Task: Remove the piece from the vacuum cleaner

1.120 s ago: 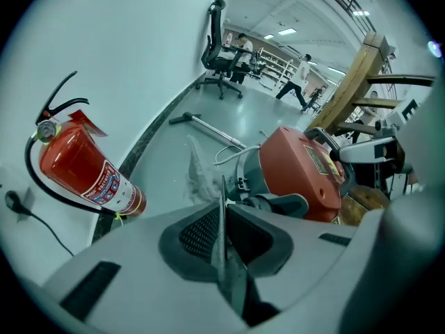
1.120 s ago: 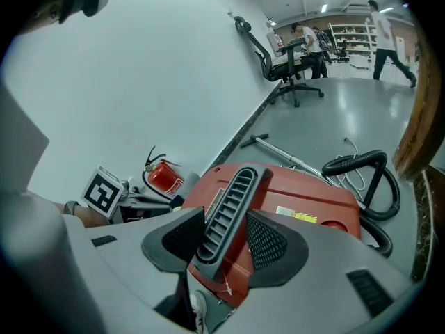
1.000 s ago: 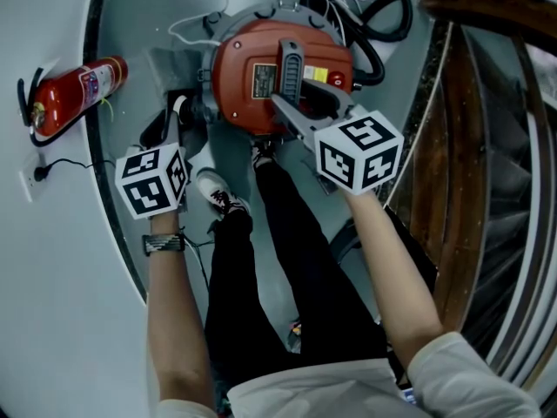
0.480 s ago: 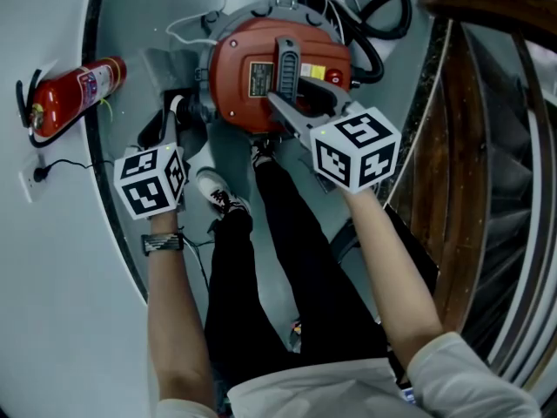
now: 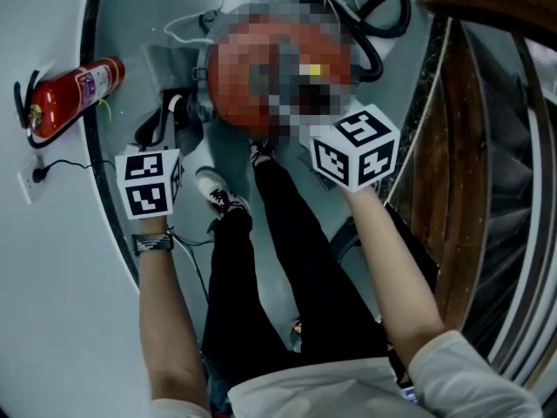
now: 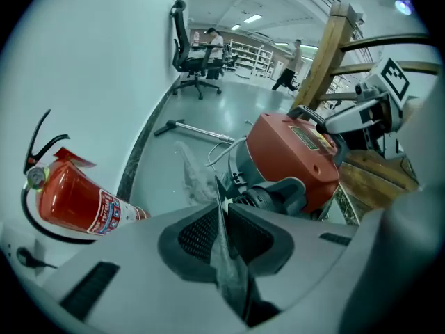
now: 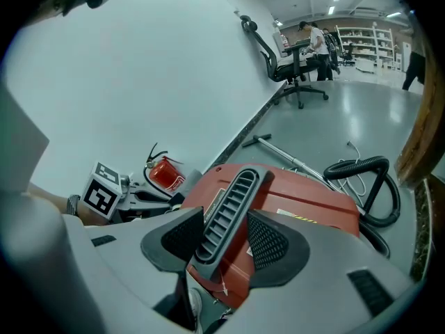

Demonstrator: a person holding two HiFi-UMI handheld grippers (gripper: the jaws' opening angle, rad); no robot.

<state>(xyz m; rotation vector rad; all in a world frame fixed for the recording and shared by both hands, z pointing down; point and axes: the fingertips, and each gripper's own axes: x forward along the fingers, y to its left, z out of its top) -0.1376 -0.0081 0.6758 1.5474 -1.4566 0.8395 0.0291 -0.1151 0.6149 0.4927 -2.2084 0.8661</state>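
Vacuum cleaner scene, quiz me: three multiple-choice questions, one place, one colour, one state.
1. Where is the fire extinguisher? A against the white wall; B on a shelf; C beside the office chair.
2. What colour is the vacuum cleaner's body? A blue; B red; C yellow.
3. The left tool is: A wide open, empty; B gripping a hose; C shut on a thin grey sheet.
Answers: A, it sits against the wall; B, its shell is red; C, the sheet is pinched between its pads.

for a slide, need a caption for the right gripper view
Right gripper, jaws just opened wider, straddling the handle of the red vacuum.
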